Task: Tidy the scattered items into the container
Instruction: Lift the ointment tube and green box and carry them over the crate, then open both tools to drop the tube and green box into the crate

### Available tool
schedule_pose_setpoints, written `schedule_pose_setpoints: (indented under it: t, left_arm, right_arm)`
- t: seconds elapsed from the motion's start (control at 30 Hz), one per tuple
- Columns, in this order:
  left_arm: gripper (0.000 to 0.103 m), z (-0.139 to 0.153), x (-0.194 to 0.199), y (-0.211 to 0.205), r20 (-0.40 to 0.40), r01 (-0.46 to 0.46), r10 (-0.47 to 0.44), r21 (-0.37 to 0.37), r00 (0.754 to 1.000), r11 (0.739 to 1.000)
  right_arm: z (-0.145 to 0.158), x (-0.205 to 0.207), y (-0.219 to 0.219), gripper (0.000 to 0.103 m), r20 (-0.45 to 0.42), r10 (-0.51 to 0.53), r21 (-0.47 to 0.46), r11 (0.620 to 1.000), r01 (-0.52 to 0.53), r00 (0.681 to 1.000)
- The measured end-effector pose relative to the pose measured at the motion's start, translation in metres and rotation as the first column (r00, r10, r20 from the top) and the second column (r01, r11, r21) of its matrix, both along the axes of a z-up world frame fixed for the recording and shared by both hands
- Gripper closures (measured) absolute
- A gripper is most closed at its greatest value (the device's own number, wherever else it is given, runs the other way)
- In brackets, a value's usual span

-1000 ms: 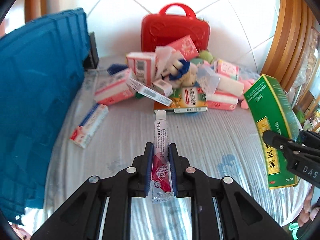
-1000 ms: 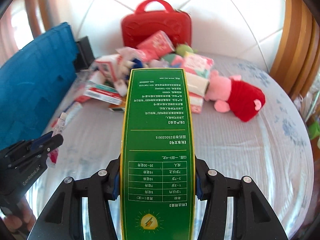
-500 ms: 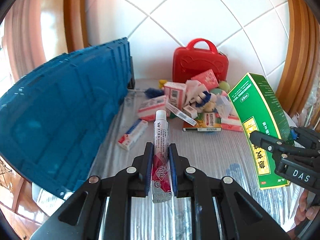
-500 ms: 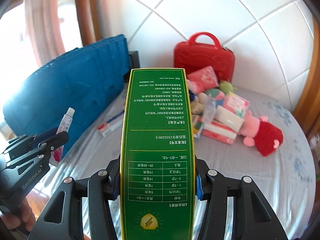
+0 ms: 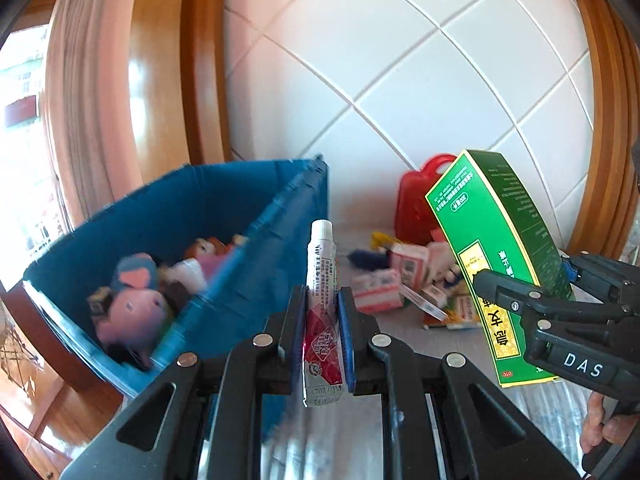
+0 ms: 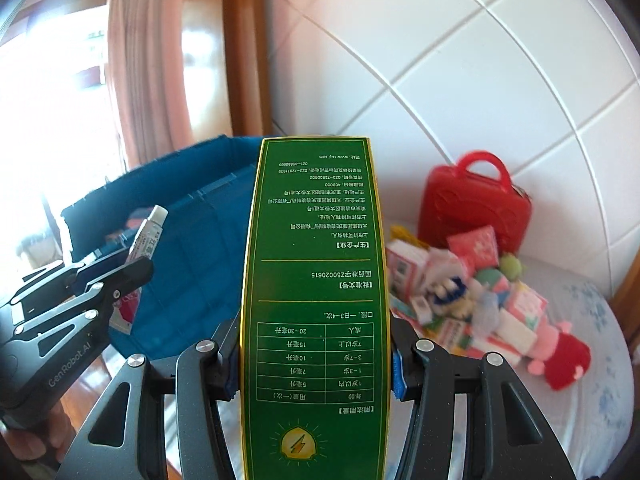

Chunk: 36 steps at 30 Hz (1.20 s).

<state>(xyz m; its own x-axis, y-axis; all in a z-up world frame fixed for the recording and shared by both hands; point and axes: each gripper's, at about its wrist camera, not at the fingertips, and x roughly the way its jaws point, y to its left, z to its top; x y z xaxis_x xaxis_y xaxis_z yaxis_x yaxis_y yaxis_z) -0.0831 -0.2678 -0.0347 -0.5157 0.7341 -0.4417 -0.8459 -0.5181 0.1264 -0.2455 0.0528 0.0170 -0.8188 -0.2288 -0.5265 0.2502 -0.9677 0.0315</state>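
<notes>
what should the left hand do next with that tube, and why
Probably carry the tube a little further left, over the open blue bin, then open the fingers. The left gripper is shut on the tube, which sits beside the bin's near wall rather than above its opening, and toys already lie inside.

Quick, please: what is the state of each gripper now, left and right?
Left gripper: closed on the ointment tube.
Right gripper: closed on the green medicine box.
</notes>
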Motion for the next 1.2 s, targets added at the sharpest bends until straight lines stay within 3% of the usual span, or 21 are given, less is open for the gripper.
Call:
schedule_pose_setpoints:
  t: [0.17,0.23,0.3,0.5,0.63,0.73,0.9,1.07,1.2]
  left_arm:
    - [0.087,0.033,-0.076,-0.040,-0.033,-0.021,0.023,0.041,0.999,0.999]
    - [0.087,0.043,-0.105,-0.051,-0.042,-0.041,0.043,0.049,0.998,0.998]
    - [0.087,0.052,-0.142,-0.062,-0.046,-0.061,0.063,0.042,0.997,0.997]
    - [0.087,0.063,-0.241,-0.056,0.017,-0.080,0.082,-0.070,0.996,0.994]
    - [0.087,0.053,-0.296,-0.032,0.123,-0.046,0.070,-0.186,0.990,0.981]
    - [0.087,0.037,-0.334,-0.011,0.238,-0.005,0.077,-0.287,0.968,0.958]
    - [0.087,0.012,-0.371,0.022,0.376,0.087,0.083,-0.413,0.923,0.906]
    - [0.087,-0.018,-0.383,0.040,0.413,0.098,0.150,-0.520,0.898,0.848]
    - [0.085,-0.029,-0.388,0.042,0.437,0.109,0.177,-0.556,0.882,0.824]
  right_arm:
    - [0.031,-0.025,-0.080,0.050,-0.067,0.042,-0.009,0.999,-0.042,0.997]
    - [0.039,-0.038,-0.112,0.050,-0.081,-0.044,-0.011,0.999,0.044,0.996]
    - [0.046,-0.055,-0.144,0.050,-0.081,-0.021,-0.024,1.000,0.019,0.996]
    - [0.053,-0.121,-0.223,0.050,0.013,-0.009,-0.053,0.999,0.010,1.000]
    - [0.039,-0.175,-0.254,0.050,0.171,-0.031,-0.067,0.997,0.043,0.985]
    - [0.014,-0.211,-0.268,0.050,0.292,-0.073,-0.034,0.996,0.087,0.953]
    - [-0.024,-0.252,-0.285,0.050,0.411,-0.148,0.092,0.988,0.121,0.899]
    - [-0.063,-0.268,-0.287,0.050,0.506,-0.180,0.156,0.981,0.115,0.844]
    - [-0.075,-0.270,-0.293,0.049,0.507,-0.183,0.201,0.975,0.091,0.842]
